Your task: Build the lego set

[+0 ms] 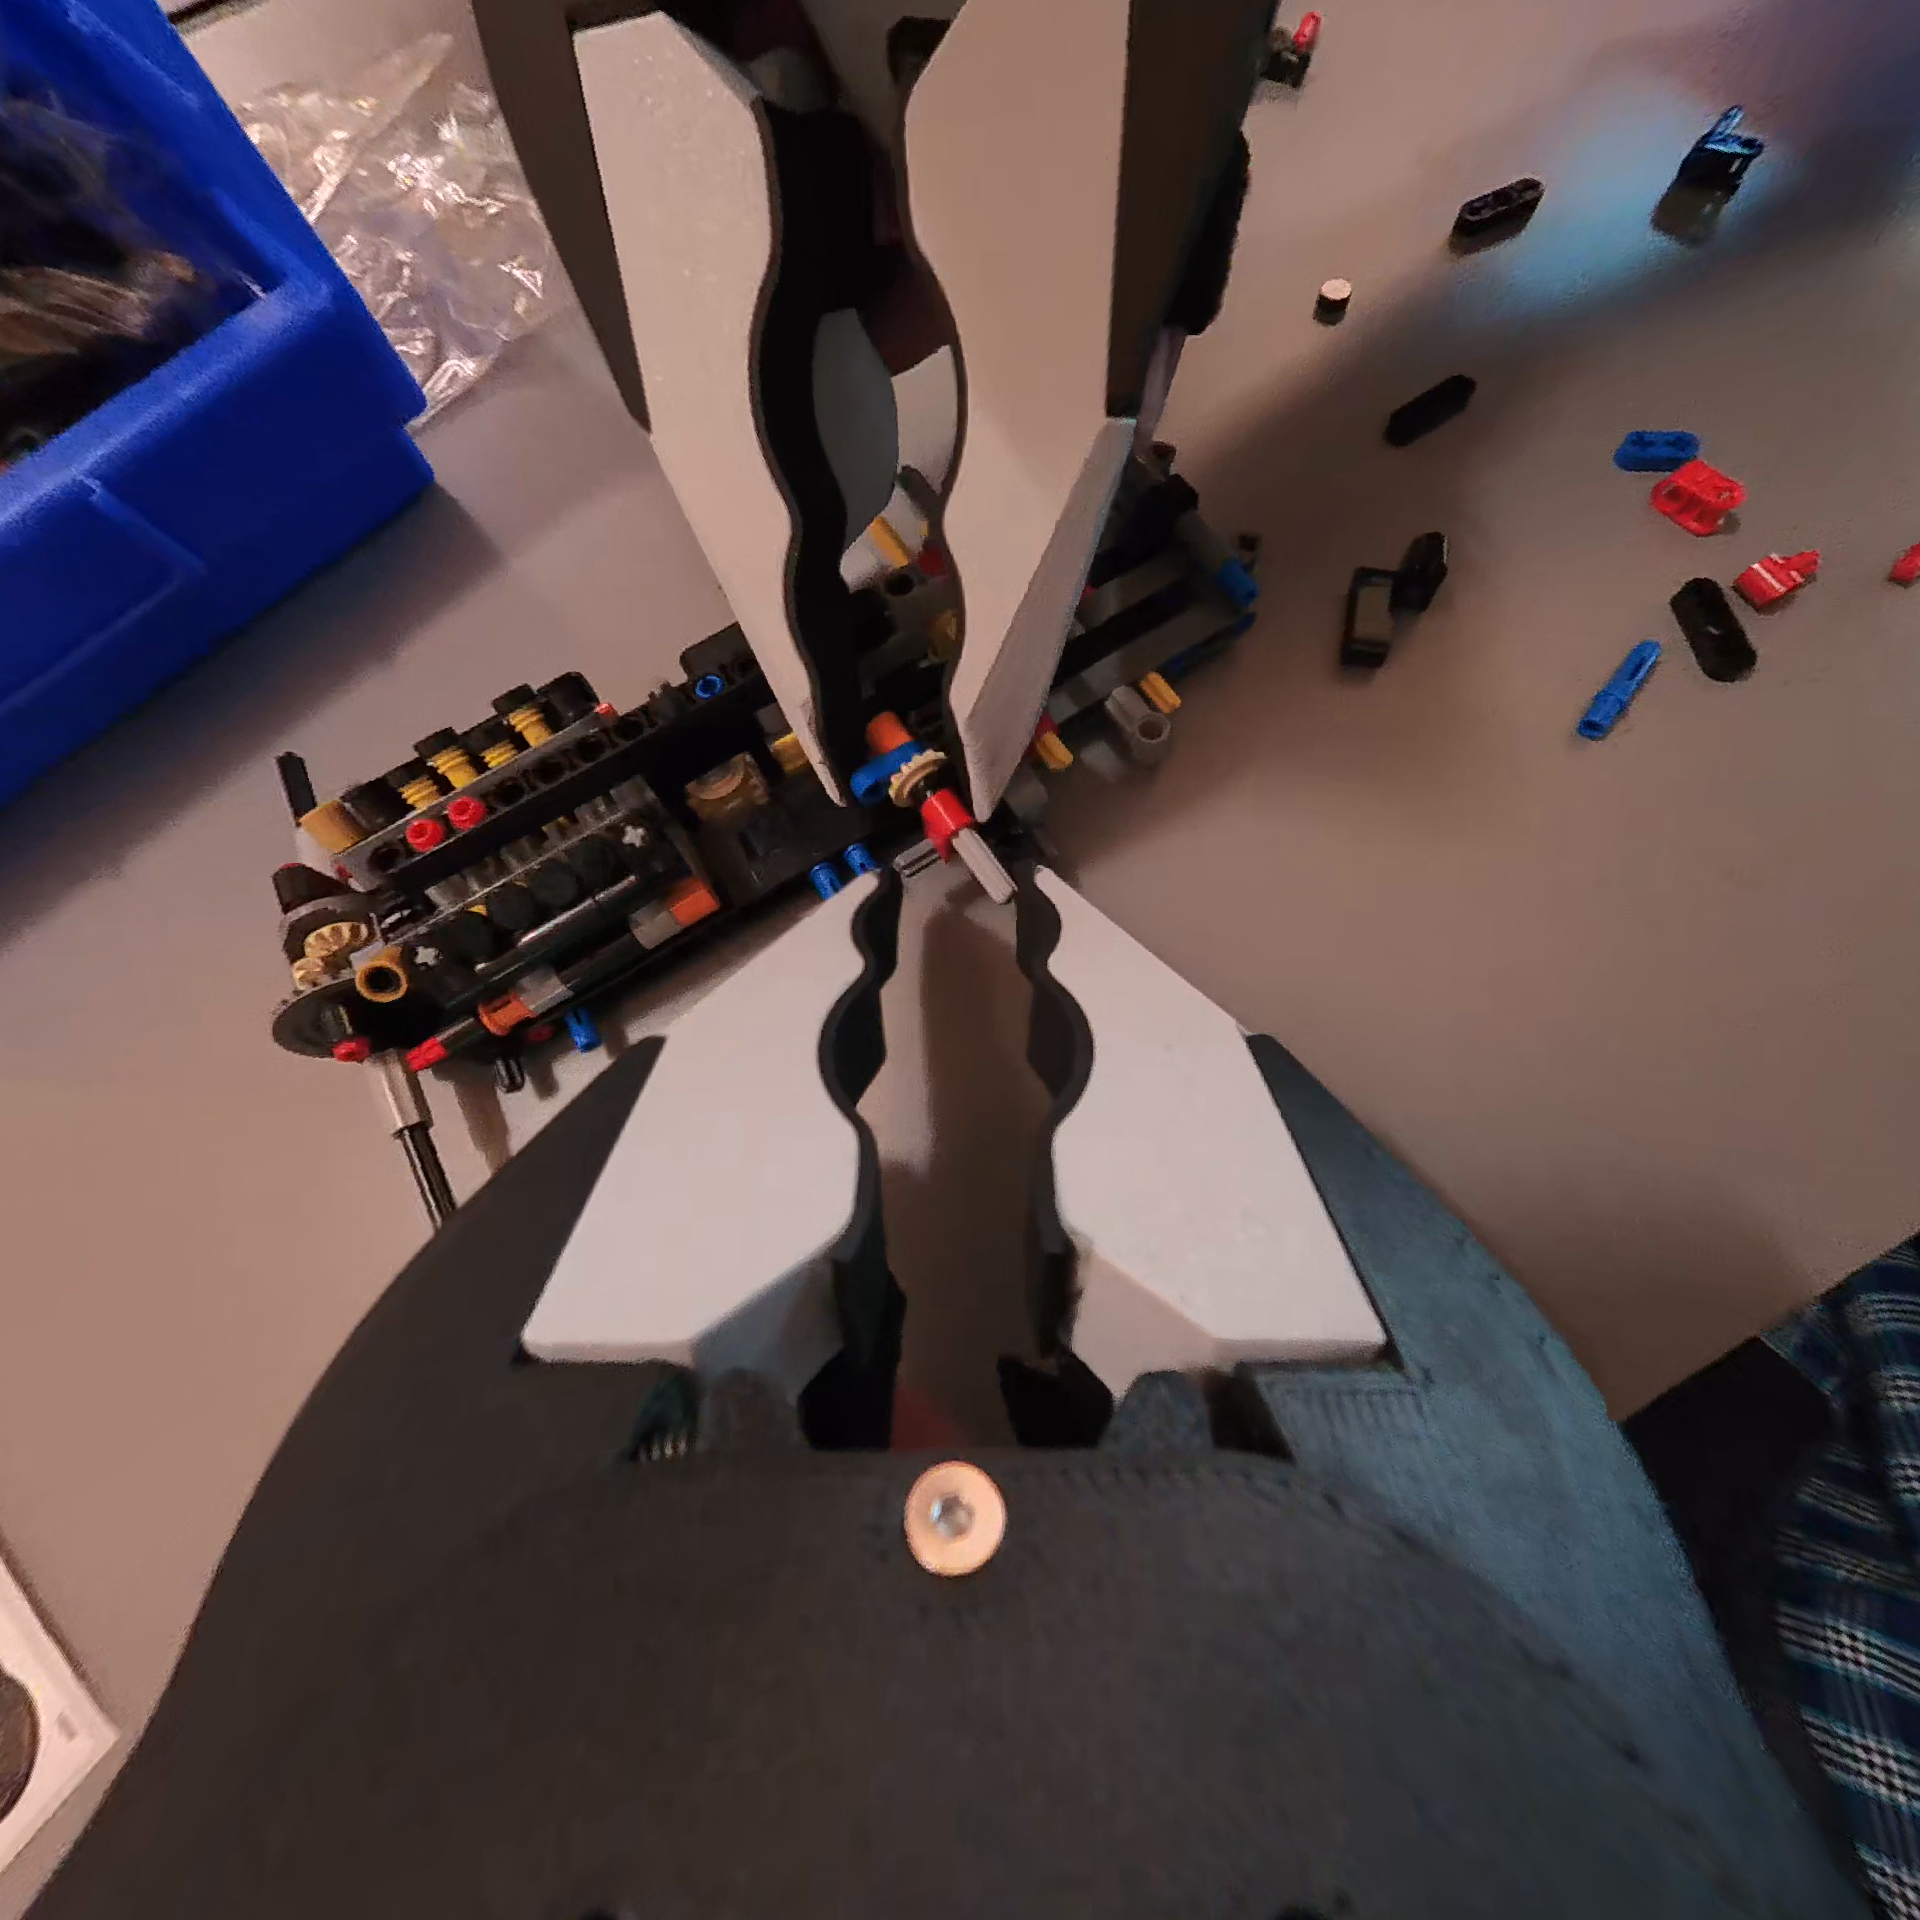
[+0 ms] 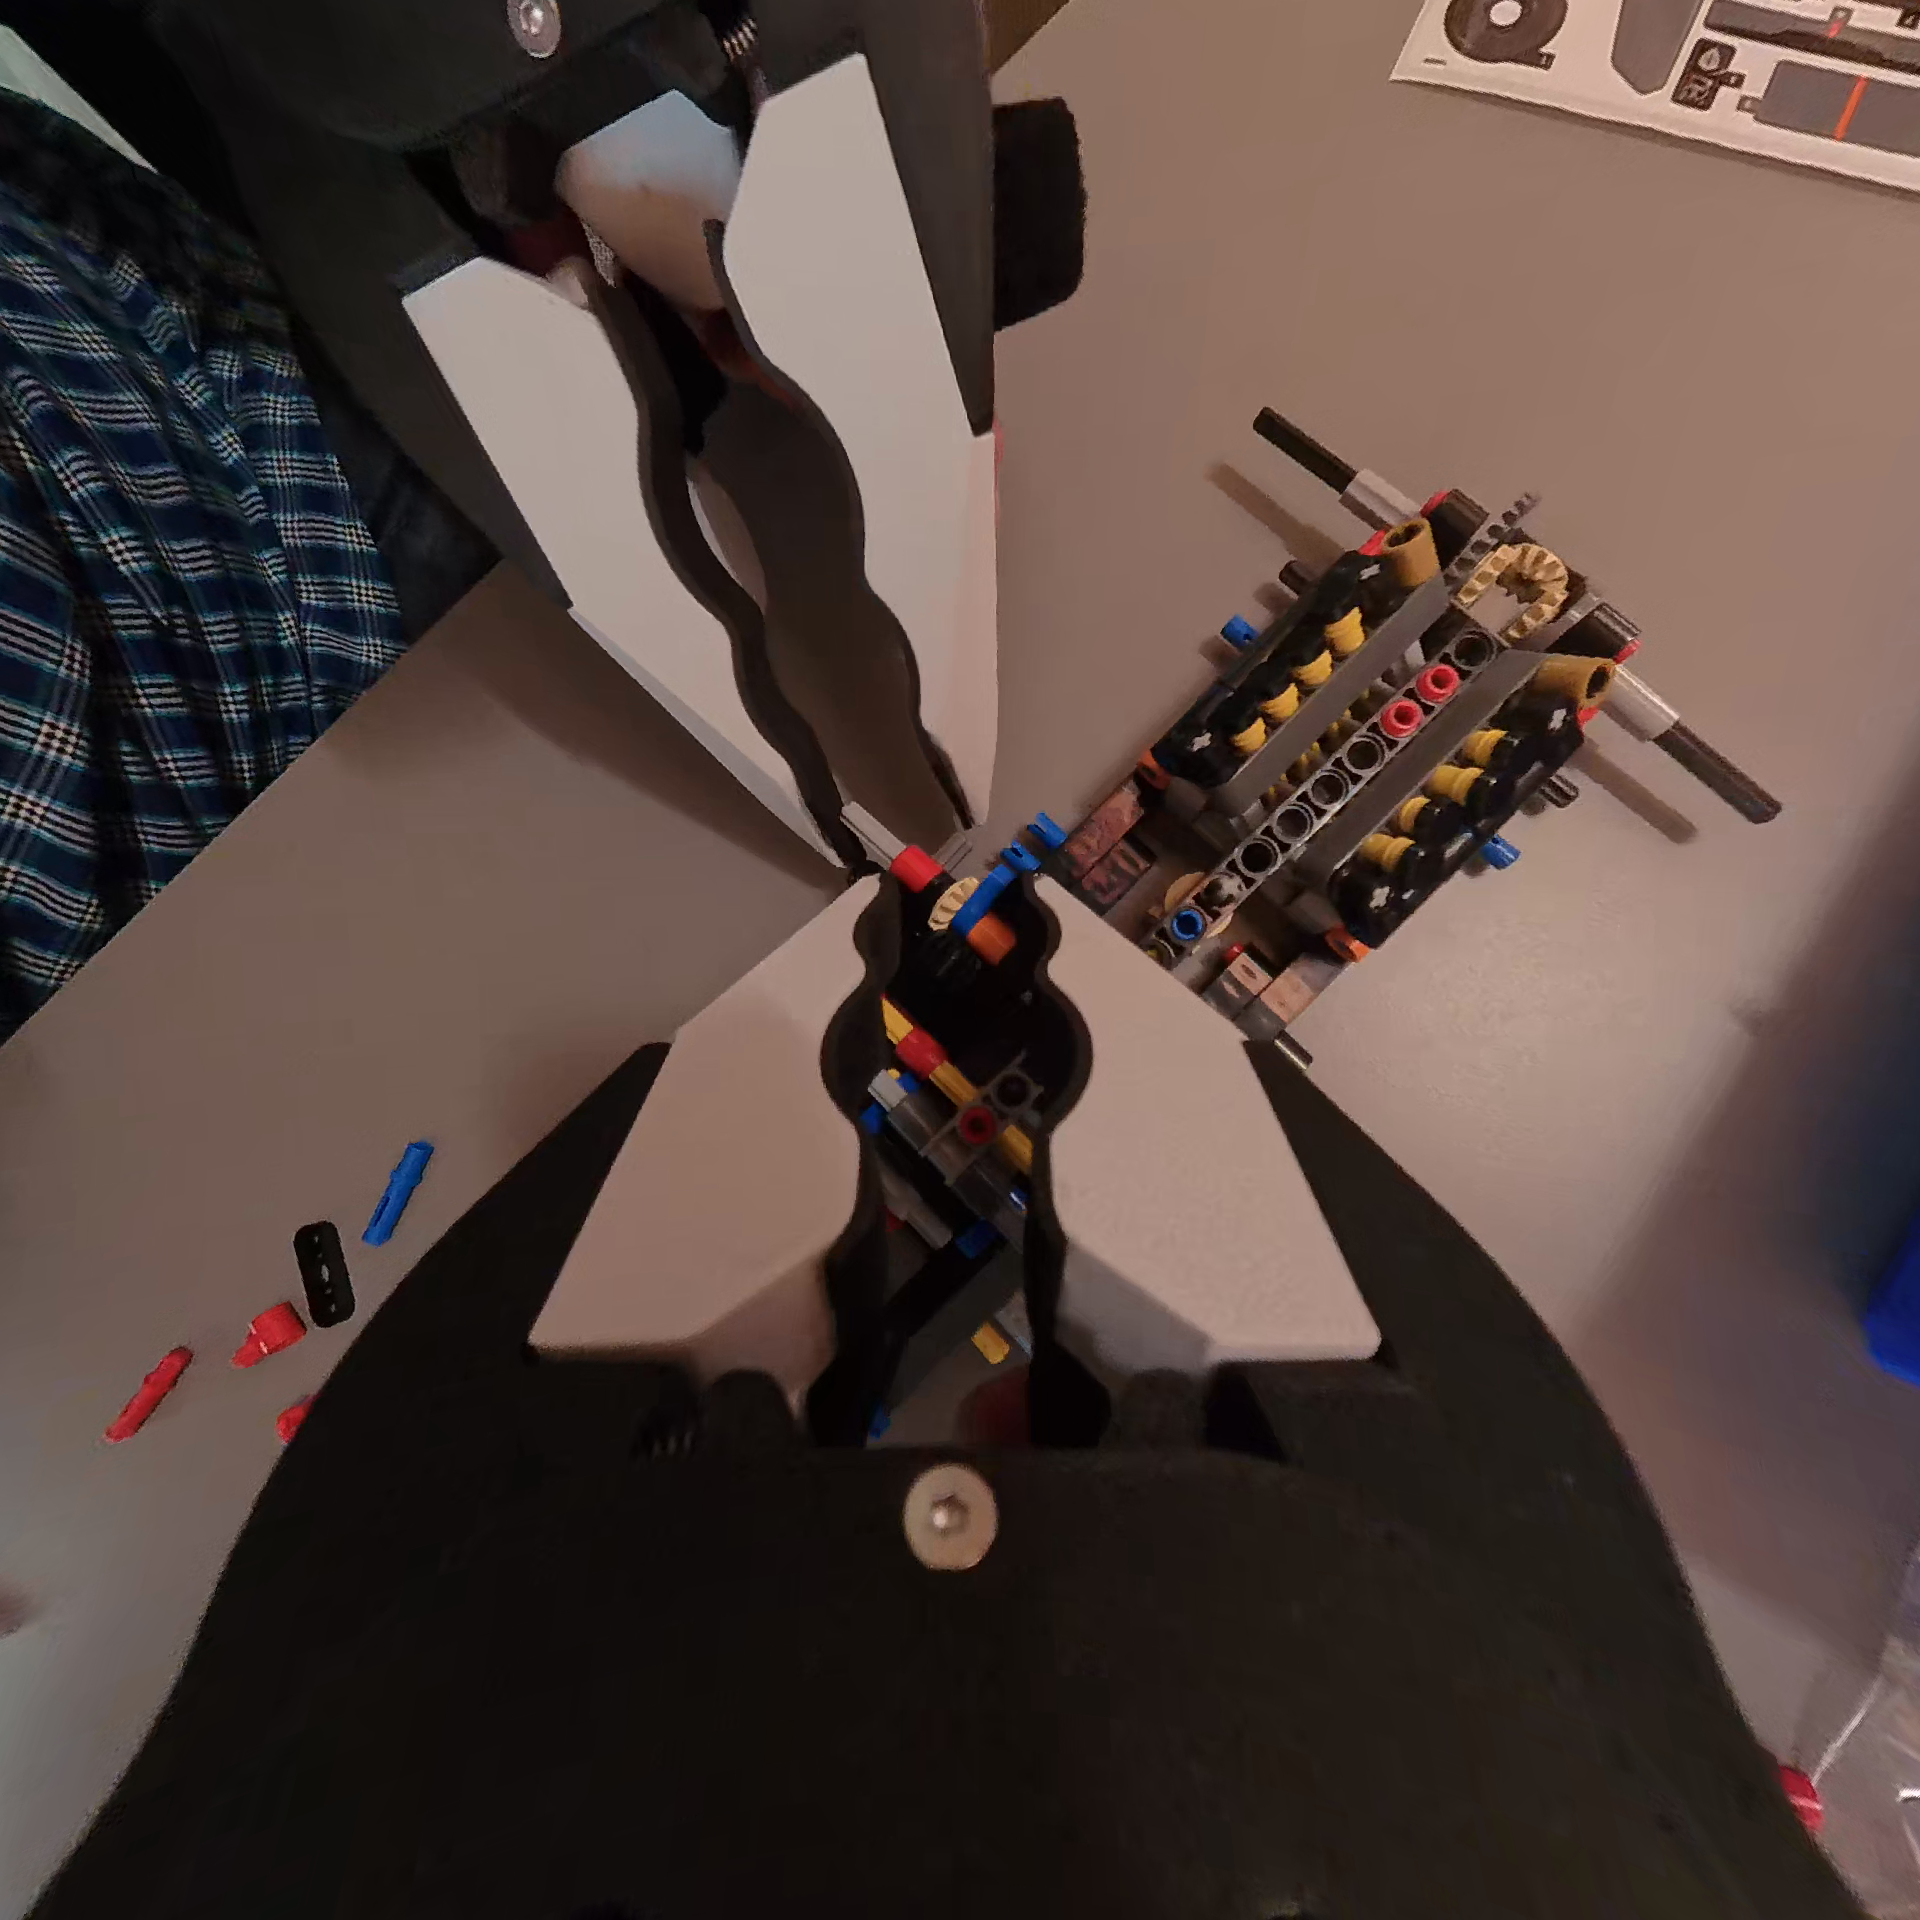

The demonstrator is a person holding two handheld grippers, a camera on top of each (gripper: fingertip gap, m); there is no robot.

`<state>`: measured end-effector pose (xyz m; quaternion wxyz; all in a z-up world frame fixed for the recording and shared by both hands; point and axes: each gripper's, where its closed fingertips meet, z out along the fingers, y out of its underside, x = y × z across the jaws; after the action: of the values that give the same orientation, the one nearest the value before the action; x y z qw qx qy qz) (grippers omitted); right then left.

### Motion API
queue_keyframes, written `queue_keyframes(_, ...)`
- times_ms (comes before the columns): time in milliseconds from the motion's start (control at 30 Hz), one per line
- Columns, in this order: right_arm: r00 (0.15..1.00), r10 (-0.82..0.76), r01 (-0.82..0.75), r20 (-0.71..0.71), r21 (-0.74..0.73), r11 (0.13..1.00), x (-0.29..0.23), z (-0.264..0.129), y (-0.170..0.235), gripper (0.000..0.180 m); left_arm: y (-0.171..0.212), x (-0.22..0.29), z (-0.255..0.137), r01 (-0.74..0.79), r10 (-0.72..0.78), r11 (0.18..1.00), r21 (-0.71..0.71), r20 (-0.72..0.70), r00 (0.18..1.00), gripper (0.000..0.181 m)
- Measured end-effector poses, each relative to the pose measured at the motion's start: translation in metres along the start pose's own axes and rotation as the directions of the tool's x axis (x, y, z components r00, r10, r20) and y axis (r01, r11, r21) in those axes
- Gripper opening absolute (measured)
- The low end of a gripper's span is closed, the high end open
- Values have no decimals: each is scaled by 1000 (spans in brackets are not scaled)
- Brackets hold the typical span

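The lego model (image 1: 520, 831) lies on the grey table, a long black and grey frame with yellow, red and blue pins; it also shows in the right wrist view (image 2: 1351, 748). A grey axle (image 1: 985, 868) with a red bush (image 1: 943, 816) sticks out of its near end, past a tan gear and a blue link. My left gripper (image 1: 964, 883) is open by a narrow gap, and the axle's free end (image 2: 864, 828) lies between its tips. My right gripper (image 2: 961, 883) is shut on the narrow end of the model, tip to tip with the left. It comes down from the top of the left wrist view (image 1: 909, 795).
A blue bin (image 1: 208, 468) and a clear plastic bag (image 1: 416, 208) lie at the far left. Loose pieces are scattered on the right: a red connector (image 1: 1704, 488), a blue pin (image 1: 1618, 689), black links (image 1: 1712, 629). A printed sheet (image 2: 1683, 73) lies beyond the model. A person's plaid clothing (image 2: 156, 623) is at the table edge.
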<state>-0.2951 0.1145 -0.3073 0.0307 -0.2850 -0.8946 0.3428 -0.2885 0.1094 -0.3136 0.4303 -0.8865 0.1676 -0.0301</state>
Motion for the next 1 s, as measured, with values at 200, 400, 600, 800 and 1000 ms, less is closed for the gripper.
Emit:
queue_keyframes(200, 1000, 0, 0, 11, -2, 1000, 0, -2, 1, 21, -2, 0, 0, 9, -9, 1000, 13, -54, 999, 19)
queue_keyframes(400, 992, -126, 125, -10, -72, 990, 5, -8, 1, 33, -1, -6, 0, -23, 24, 1000, 13, -69, 997, 5)
queue_keyframes(600, 947, -317, 321, 53, -118, 940, 6, -5, -8, 29, 3, -14, -5, -46, 47, 999, 17, -82, 995, 3)
queue_keyframes(800, 947, -302, 318, 113, -172, 932, 13, 5, -12, 27, 8, -16, -6, -114, 115, 993, 14, -114, 987, 3)
queue_keyframes(1000, 947, -260, 296, 189, -198, 935, 15, 8, -10, 24, 9, -18, -4, -134, 134, 991, 5, -114, 984, 3)
